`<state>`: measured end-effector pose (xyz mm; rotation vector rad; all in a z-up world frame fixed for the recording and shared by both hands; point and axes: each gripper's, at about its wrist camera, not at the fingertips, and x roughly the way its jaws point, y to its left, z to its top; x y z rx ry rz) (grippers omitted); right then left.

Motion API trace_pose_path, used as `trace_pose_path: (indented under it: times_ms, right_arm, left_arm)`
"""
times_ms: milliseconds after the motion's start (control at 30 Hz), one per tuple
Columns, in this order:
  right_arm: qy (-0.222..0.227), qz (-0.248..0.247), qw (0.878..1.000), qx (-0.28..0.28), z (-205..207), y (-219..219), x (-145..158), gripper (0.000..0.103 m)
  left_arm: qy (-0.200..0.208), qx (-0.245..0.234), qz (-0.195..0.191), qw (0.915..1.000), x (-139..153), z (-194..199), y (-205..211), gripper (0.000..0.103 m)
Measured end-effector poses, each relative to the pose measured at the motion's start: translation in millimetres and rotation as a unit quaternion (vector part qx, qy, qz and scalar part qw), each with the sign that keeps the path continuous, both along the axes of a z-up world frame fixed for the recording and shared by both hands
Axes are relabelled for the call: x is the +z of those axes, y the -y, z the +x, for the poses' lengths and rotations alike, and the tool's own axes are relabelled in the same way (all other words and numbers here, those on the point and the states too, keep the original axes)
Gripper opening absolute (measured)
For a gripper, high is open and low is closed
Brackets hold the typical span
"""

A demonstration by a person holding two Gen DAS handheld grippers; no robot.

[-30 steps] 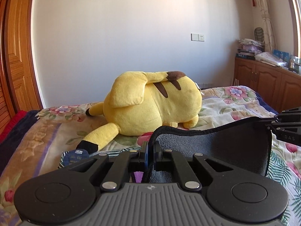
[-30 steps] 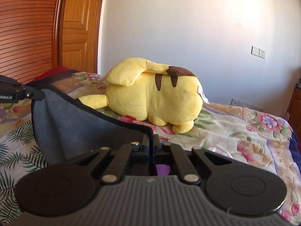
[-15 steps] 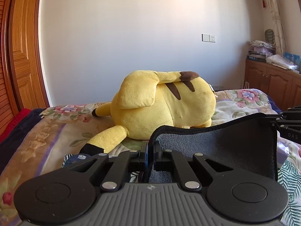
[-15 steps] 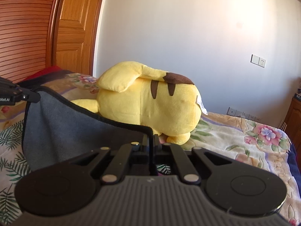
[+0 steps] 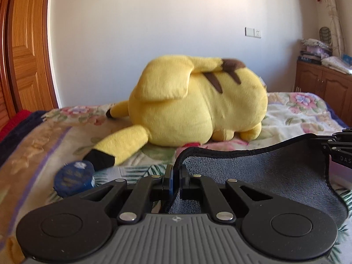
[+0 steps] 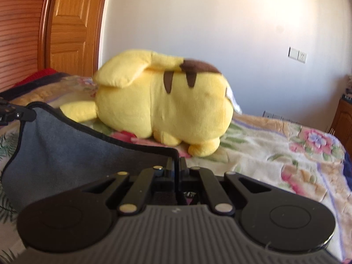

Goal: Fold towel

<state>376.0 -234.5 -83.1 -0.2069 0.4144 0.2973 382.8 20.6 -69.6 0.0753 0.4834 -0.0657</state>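
The left tool [image 5: 175, 177] is pinched tight on one corner of the grey towel [image 5: 253, 171], which stretches across above the floral bed [image 5: 297, 118] to the right tool [image 6: 177, 171], clamped on the other corner. A yellow plush toy [image 6: 167, 103] lies just beyond.

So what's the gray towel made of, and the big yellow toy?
The gray towel looks like soft microfiber or terry cloth: a fuzzy, matte nap with a stitched black edge. The yellow toy looks like plush fabric over stuffing: short velvety fuzz, puffy rounded shape, brown sewn-on patches. Neither can be told for sure.
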Motion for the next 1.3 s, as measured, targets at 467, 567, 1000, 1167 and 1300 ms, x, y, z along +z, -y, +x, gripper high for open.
trace_pose_path:
  times_ms: [467, 567, 1000, 1167, 1300]
  right_arm:
    - [-0.030, -0.016, 0.999, 0.000, 20.2, -3.5, -44.9, 0.005]
    - [-0.026, -0.029, 0.999, -0.002, 18.7, -4.7, -45.7, 0.045]
    - [-0.040, -0.009, 0.999, 0.006, -10.6, 1.1, -14.5, 0.058]
    - [-0.040, -0.004, 0.999, 0.010, -31.3, 1.9, 8.4, 0.058]
    - [-0.039, -0.007, 0.999, 0.013, -48.4, 3.2, 26.8, 0.058]
  left_arm:
    - [-0.034, 0.005, 0.009, 0.9994, -42.6, 30.4, 4.9, 0.012]
    - [-0.035, -0.001, 0.013, 0.9993, -44.3, 28.4, 7.3, 0.020]
    - [-0.040, -0.009, 0.015, 0.9991, -18.2, 0.7, 14.5, 0.059]
    - [-0.046, -0.022, 0.035, 0.9981, -2.2, -19.2, 19.2, 0.060]
    - [-0.047, -0.023, 0.036, 0.9980, 13.0, -36.6, 18.1, 0.060]
